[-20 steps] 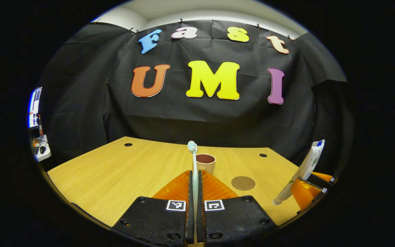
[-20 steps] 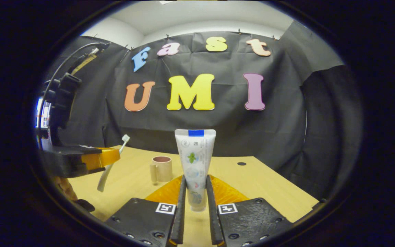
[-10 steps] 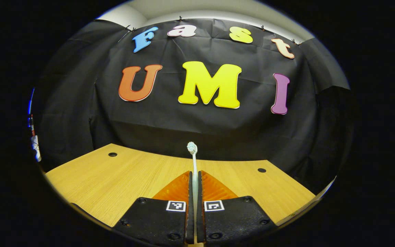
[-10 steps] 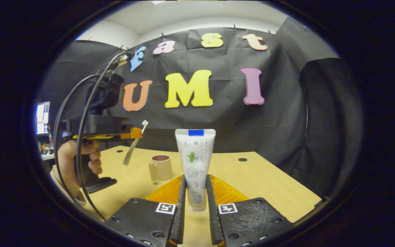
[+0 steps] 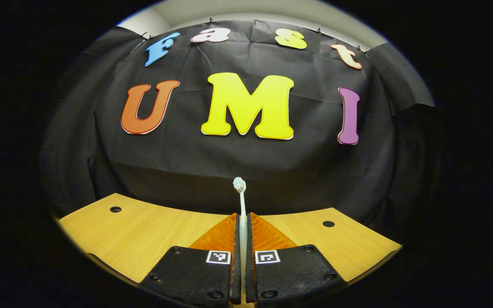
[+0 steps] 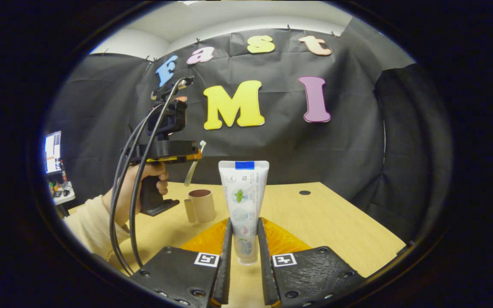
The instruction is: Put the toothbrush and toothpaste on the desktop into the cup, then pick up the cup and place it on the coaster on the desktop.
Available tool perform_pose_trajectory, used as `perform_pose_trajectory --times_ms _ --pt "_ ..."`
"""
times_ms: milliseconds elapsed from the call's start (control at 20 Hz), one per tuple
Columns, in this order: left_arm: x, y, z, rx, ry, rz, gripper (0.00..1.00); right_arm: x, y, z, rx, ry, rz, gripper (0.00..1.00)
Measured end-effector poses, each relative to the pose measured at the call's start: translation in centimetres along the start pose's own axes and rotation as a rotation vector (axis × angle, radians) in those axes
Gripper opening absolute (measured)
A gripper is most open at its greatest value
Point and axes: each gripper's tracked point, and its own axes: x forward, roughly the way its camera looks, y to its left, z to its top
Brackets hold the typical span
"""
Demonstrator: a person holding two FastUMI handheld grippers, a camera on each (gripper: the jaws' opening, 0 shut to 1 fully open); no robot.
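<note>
L gripper pinches white plastic toothbrush upright above tan cylindrical cup at frame centre-left, likely for drop-in; R gripper clamps white toothpaste tube, both fingers pressed.

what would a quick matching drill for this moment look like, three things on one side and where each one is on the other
Things:
1. toothbrush
2. toothpaste
3. cup

Places:
a. standing on the desktop
b. clamped in the left tool
c. clamped in the right tool

Pairs: 1-b, 2-c, 3-a
</note>
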Motion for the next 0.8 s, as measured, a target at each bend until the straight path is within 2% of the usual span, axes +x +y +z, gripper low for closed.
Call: perform_pose_trajectory --times_ms 100,500,800 --pt "0.0 0.3 -0.2 -0.002 0.000 0.008 0.07 0.1 0.0 -0.1 0.010 0.009 0.005 0.32" --pt "0.0 1.1 -0.9 -0.010 0.021 0.021 0.12 -0.2 0.4 -0.8 0.001 0.019 0.015 0.30" --pt "0.1 1.8 -1.6 -0.006 0.036 0.039 0.12 -0.1 0.1 -1.4 0.010 0.048 0.021 0.30"
